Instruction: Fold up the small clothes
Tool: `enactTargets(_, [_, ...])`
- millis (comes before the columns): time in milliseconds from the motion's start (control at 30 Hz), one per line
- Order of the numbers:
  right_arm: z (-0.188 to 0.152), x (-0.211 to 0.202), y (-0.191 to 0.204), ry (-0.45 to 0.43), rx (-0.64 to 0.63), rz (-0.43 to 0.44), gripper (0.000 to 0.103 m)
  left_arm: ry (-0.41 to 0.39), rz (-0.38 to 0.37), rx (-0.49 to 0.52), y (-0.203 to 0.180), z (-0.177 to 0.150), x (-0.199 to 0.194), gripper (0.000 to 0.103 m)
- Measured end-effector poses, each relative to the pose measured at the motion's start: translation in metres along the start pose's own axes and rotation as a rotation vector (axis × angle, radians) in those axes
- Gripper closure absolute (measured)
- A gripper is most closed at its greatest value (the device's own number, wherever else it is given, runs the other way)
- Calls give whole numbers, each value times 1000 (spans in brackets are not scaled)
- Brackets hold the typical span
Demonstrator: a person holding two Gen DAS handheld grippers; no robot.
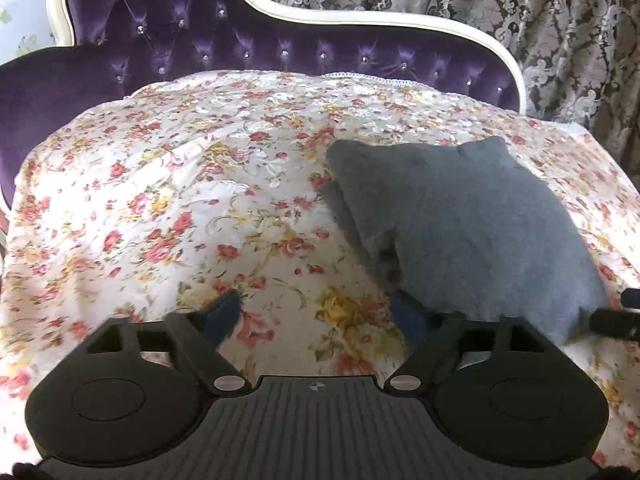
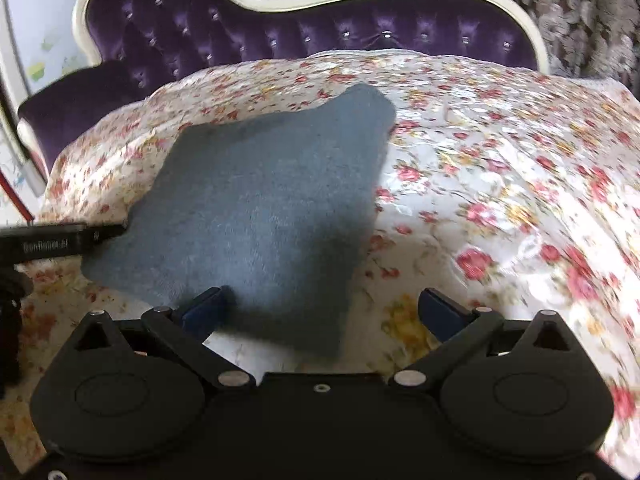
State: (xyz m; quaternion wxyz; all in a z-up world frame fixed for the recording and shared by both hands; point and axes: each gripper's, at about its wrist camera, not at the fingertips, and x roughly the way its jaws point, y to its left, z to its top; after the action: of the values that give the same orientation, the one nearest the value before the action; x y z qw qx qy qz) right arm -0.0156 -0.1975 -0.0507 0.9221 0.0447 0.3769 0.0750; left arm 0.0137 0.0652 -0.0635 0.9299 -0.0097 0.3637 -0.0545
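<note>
Your grey fleece garment [image 2: 256,204] lies on the floral bedspread [image 2: 500,184] already doubled into a thick, layered pad, though its corners look uneven. Your left gripper [image 1: 316,316] and right gripper [image 2: 320,308] both stand spread, pinching nothing. You probably have only squaring left.

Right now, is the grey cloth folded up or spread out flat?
Folded, it seems. The grey cloth lies on the flowery bedspread as a compact, thick shape, and layered edges show at its side. How many folds, I cannot tell.
</note>
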Motion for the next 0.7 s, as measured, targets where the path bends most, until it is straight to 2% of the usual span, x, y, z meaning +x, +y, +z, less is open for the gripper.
enactTargets(100, [-3, -19, -1, -35, 49, 5, 1, -27, 1, -8, -4, 4, -19, 13])
enactTargets(233, [1, -47, 4, -112, 94, 13, 1, -39, 72, 17, -22, 14, -40, 13])
enactTargets(367, [8, -64, 12, -159, 138, -46, 1, -79, 119, 44, -36, 19, -62, 13])
enactTargets(500, [9, -74, 14, -180, 177, -67, 1, -91, 151, 60, -48, 18, -77, 13])
enactTargets(700, [6, -84, 15, -168, 222, -64, 1, -66, 110, 59, -54, 12, -86, 13])
